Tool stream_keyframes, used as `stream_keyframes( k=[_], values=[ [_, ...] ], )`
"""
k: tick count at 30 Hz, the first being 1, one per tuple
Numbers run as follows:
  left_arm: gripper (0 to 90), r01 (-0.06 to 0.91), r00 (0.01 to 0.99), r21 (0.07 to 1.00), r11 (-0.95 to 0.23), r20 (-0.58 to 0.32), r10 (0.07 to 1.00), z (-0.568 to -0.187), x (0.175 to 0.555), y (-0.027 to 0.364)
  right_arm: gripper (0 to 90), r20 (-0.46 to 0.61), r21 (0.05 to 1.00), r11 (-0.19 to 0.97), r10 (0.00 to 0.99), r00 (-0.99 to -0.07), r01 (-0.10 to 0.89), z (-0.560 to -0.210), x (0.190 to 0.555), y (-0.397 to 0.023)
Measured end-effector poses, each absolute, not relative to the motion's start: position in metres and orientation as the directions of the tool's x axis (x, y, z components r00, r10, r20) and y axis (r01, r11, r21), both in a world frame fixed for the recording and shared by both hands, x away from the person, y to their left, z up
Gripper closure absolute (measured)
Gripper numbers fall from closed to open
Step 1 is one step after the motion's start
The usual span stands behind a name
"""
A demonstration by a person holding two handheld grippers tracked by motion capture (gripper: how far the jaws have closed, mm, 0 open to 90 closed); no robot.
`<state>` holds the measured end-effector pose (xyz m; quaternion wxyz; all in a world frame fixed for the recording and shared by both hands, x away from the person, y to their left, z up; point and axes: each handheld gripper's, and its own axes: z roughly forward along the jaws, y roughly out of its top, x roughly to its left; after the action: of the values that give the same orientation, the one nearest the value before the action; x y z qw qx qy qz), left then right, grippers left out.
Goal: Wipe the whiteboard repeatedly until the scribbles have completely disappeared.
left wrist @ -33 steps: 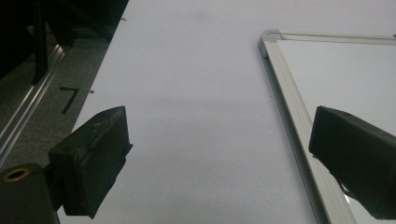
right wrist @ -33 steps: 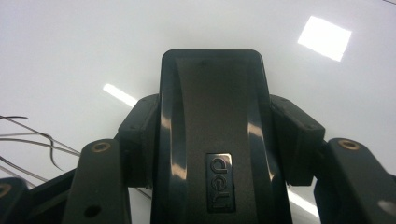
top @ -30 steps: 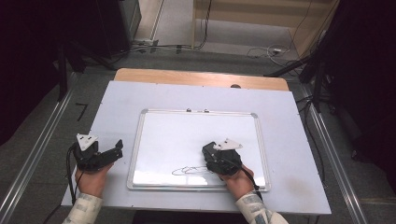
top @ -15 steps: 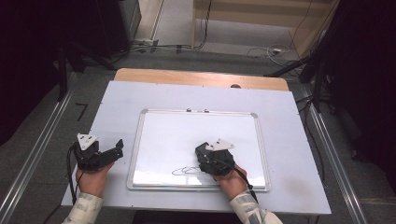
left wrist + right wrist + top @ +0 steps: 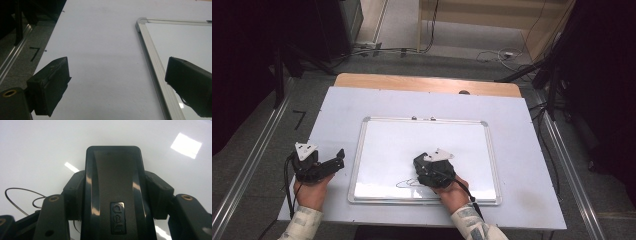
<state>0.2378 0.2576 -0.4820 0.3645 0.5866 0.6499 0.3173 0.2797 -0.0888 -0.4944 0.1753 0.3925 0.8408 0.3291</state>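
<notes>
A: Holding what, right gripper (image 5: 113, 195)?
B: Jaws clamped on eraser (image 5: 113, 182), flat on board (image 5: 382, 145) nr the scribble (image 5: 404, 183). Light, stiff plastic, slick — grip mid-sides.
A: Left gripper (image 5: 117, 82)?
B: Jaws apart, nothing in them, over table (image 5: 100, 37) beside board.

whiteboard (image 5: 427, 150) flat on table (image 5: 337, 115), centre. eraser (image 5: 113, 195) on board's near part, in right gripper (image 5: 432, 170); scribble (image 5: 404, 183) just left. left gripper (image 5: 324, 167) off board's left edge.
</notes>
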Motion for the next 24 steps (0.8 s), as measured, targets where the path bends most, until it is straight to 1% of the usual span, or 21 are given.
stream_keyframes(
  k=[24],
  values=[
    [6.2, 0.528, -0.045, 0.841, 0.117, -0.110, 0.993, -0.481, 0.238, 0.258, 39.3, -0.044, 0.693, 0.508, 0.738, -0.674, 0.512, -0.496, 0.276, -0.052]
  ],
)
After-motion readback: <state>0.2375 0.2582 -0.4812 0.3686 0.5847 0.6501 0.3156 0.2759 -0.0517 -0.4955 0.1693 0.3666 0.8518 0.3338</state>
